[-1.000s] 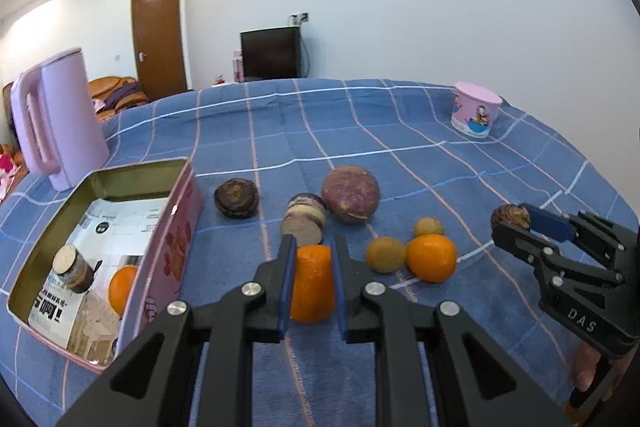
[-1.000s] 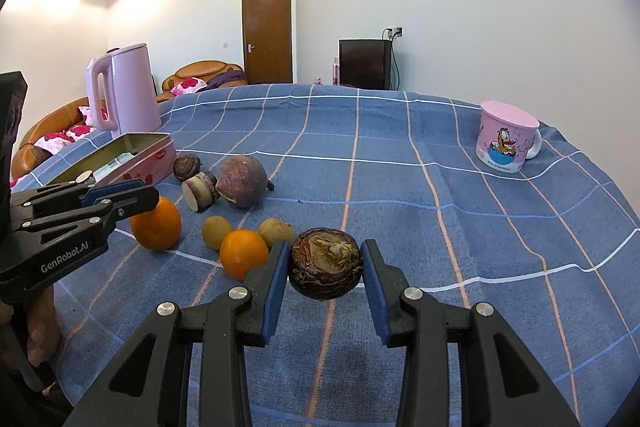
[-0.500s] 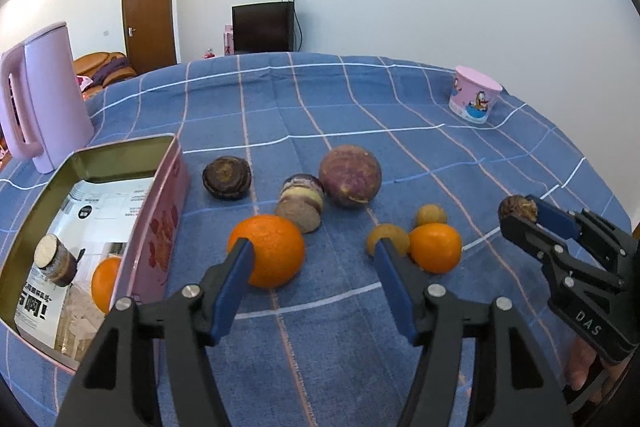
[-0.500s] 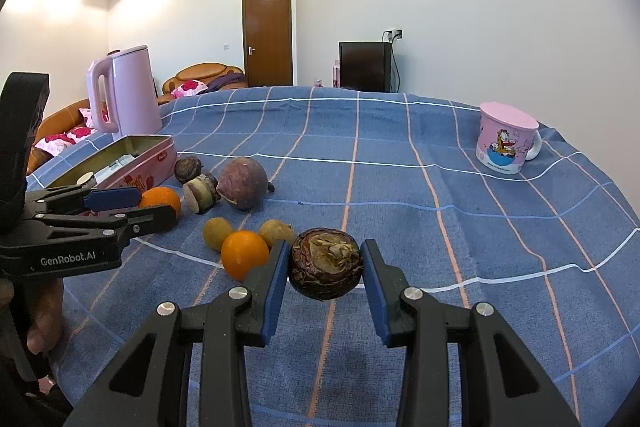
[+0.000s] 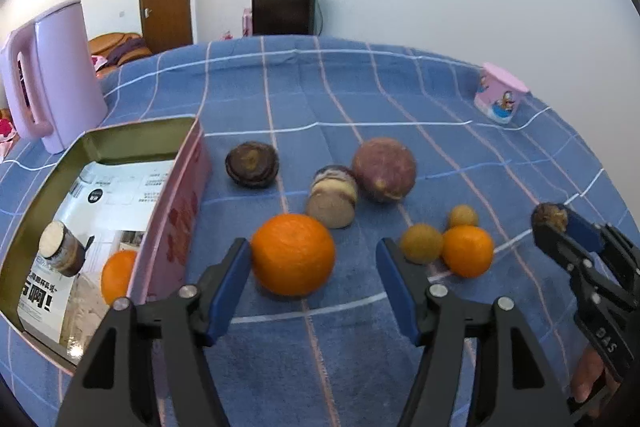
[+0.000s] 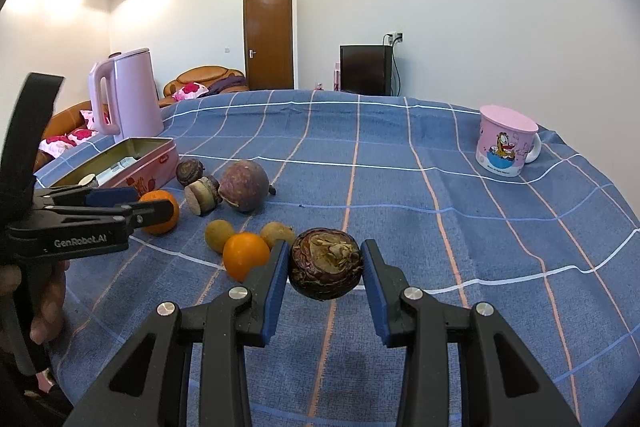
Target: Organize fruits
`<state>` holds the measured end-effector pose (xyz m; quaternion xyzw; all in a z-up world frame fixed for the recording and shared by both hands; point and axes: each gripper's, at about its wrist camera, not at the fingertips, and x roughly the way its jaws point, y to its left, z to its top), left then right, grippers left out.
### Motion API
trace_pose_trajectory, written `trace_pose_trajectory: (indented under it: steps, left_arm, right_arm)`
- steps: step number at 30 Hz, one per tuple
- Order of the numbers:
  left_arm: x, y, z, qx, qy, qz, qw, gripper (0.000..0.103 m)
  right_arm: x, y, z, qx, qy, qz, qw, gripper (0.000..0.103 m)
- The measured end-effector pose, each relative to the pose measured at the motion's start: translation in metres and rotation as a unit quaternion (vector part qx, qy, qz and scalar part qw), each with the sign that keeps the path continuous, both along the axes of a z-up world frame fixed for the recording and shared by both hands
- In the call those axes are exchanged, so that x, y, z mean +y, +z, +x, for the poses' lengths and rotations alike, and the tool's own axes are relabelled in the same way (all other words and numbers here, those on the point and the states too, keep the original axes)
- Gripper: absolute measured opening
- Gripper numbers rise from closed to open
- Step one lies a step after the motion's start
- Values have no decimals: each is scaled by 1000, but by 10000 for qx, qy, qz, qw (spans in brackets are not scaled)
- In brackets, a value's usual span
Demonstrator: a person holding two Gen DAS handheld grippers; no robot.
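Holding everything: a desk under a blue checked cloth, with loose fruit in the middle and a container at its left edge.
Container: an open pink rectangular metal tin, lined with printed paper. It already holds one small orange and a cut brown-skinned piece, so it looks like the place the fruit is being gathered.
Left gripper: its jaws are opening. A large round orange sits on the cloth between them, just beside the tin's near wall. The left pad is close against it and the right pad is clear of it.
Right gripper: its jaws are clamped on a dark brown wrinkled round fruit, held above the cloth near the desk's front.
Step in hand: probably grouping. One fruit is set down by the tin and another is carried.
Next move: the left gripper needs to back off without nudging the orange. The brown fruit needs a spot, likely near the similar dark fruit by the tin.
Still loose: a large purple round fruit, a cut purple-and-cream piece touching it, a smaller orange and two small yellow-brown fruits.
Hard to tell: whether the left pad actually touches the large orange.
Cut off: the tin's near corner, and most of the person's hand behind the left gripper.
Hidden: the underside of the held fruit, and whatever lies in the tin behind its wall.
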<state>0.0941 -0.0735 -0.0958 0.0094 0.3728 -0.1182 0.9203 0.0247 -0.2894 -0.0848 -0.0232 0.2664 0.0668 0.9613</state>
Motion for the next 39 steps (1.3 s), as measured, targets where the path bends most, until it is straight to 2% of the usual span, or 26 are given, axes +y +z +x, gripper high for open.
trace_pose_trajectory:
  steps: [6, 8, 9, 12, 15, 21, 31, 39]
  left_arm:
    - [-8, -6, 10, 248, 126, 330, 9991, 67]
    - [-12, -12, 17, 460, 140, 468, 9977, 61]
    - [-13, -14, 20, 569, 158, 470, 9972, 58]
    - [-11, -13, 19, 556, 147, 384, 9976, 48]
    - [-9, -14, 15, 536, 112, 285, 9981, 48]
    - [-8, -7, 5, 285, 74, 229, 9993, 48]
    - [-5, 9, -14, -405, 127, 250, 9988, 48]
    - [4, 21, -21, -760, 290, 329, 9961, 48]
  right_arm:
    - [-1, 0, 0, 10, 14, 4, 10000, 39]
    - [-1, 0, 1, 28, 9, 3, 10000, 39]
    - [-1, 0, 1, 37, 10, 1, 10000, 39]
    - [-1, 0, 1, 33, -3, 12, 10000, 39]
    - [0, -1, 1, 13, -3, 4, 10000, 39]
    - [0, 0, -3, -85, -20, -4, 10000, 39]
    - [2, 5, -12, -412, -27, -75, 9991, 39]
    - [10, 7, -9, -334, 122, -32, 9994, 39]
